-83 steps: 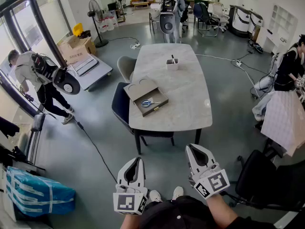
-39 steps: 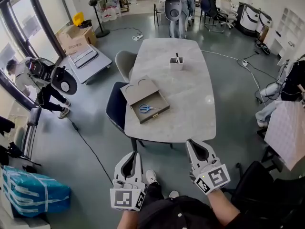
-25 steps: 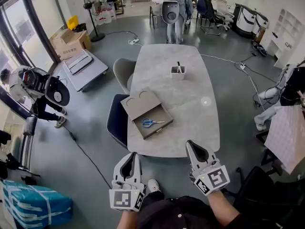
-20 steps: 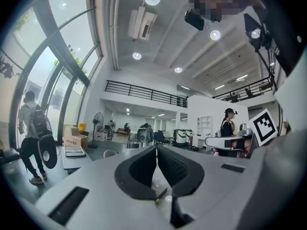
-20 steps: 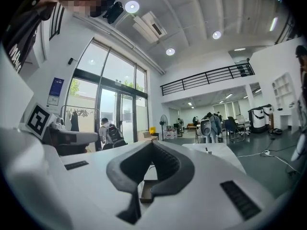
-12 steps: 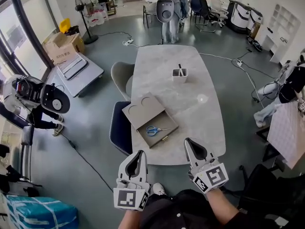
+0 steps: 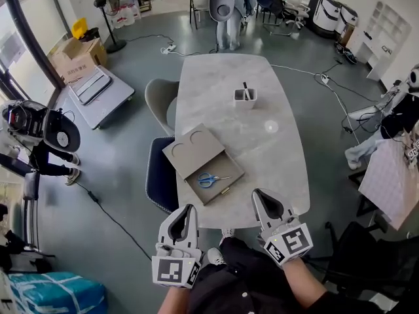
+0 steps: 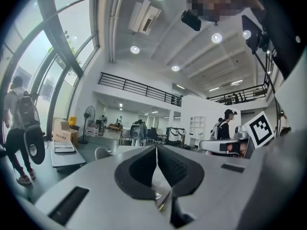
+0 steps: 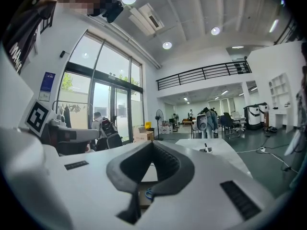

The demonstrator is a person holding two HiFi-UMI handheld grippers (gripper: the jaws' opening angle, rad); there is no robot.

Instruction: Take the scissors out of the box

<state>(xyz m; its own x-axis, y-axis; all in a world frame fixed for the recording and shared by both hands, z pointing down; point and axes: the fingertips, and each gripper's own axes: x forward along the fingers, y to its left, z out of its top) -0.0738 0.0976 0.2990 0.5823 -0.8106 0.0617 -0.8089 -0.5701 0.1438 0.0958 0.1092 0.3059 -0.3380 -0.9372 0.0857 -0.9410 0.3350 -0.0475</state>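
Scissors (image 7: 211,180), blue-handled, lie flat inside the open box (image 7: 219,167), which sits on the desk (image 7: 262,156) close to its near-left edge; nothing is in contact with them. Left claw (image 7: 190,208) is held low in front of the person, at the near edge of the desk and short of the box, and its own view shows the jaws drawn together tip to tip with nothing between them. Right claw (image 7: 257,193) is over the near edge of the desk, to the right of the box and apart from it, jaws likewise closed and empty. Assessment: the removal has not begun. The box appears already open, so no lid work looks necessary. Outstanding items: open one claw, bring it down over the scissors, close on them, lift them clear of the box walls and set them outside.
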